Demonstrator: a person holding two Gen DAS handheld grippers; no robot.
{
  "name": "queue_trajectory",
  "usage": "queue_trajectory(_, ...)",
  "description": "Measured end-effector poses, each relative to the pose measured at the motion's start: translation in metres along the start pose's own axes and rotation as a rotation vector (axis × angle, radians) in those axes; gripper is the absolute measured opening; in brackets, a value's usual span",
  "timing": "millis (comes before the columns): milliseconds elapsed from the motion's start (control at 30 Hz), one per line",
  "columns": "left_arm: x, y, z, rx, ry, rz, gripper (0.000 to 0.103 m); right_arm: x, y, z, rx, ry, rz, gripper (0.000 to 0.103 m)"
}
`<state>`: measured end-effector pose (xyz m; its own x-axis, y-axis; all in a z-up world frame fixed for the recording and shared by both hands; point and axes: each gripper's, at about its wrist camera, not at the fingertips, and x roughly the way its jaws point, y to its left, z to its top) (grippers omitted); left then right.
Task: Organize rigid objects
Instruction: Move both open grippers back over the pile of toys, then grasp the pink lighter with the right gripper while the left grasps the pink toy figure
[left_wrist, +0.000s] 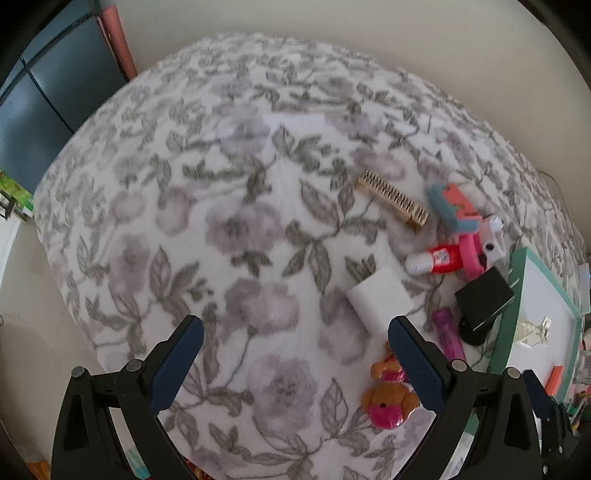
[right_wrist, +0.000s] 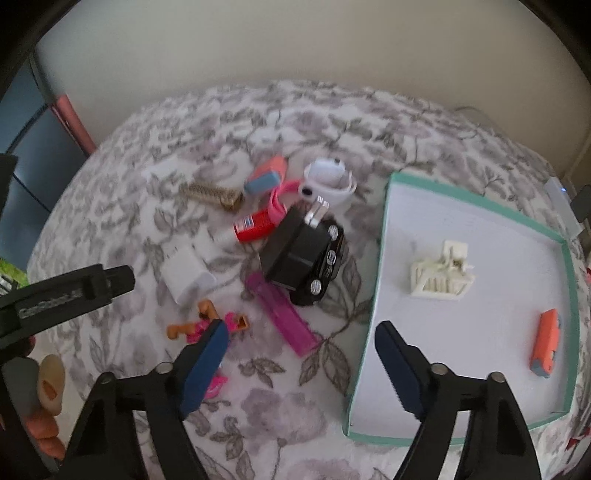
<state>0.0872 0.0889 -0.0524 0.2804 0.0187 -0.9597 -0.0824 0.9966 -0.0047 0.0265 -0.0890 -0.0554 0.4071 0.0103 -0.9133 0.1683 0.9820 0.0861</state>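
Both grippers (left_wrist: 295, 332) (right_wrist: 299, 339) hovering agape, holding nothing; clutter crowding black charger (right_wrist: 295, 251) — risking snagging neighbours, missing tray (right_wrist: 476, 199).

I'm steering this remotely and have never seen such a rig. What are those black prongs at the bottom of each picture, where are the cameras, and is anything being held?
Each picture comes from a camera on a hand-held gripper, looking along its two fingers. The left gripper and right gripper both stand open and hold nothing. On the flowered blanket lies a pile: a white charger, black adapter, pink comb, red tube. The green-rimmed tray already holds a white clip and an orange eraser.
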Motion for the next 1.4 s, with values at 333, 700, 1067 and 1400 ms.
queue_trajectory(333,0.015,-0.01,-0.01,0.005,0.1,-0.088,0.1,0.034,0.006,-0.001,-0.053,0.062,-0.02,0.049)
queue_trajectory(700,0.026,-0.028,-0.013,0.058,0.149,-0.118,0.1,0.056,0.008,0.002,-0.088,0.082,-0.018,0.039)
queue_trajectory(1067,0.037,-0.052,-0.022,0.097,0.178,-0.123,0.1,0.057,0.007,-0.001,-0.069,0.106,0.004,0.026)
queue_trajectory(1400,0.057,-0.068,-0.031,0.121,0.203,-0.124,0.099,0.048,-0.003,-0.017,-0.026,0.161,0.01,0.025)
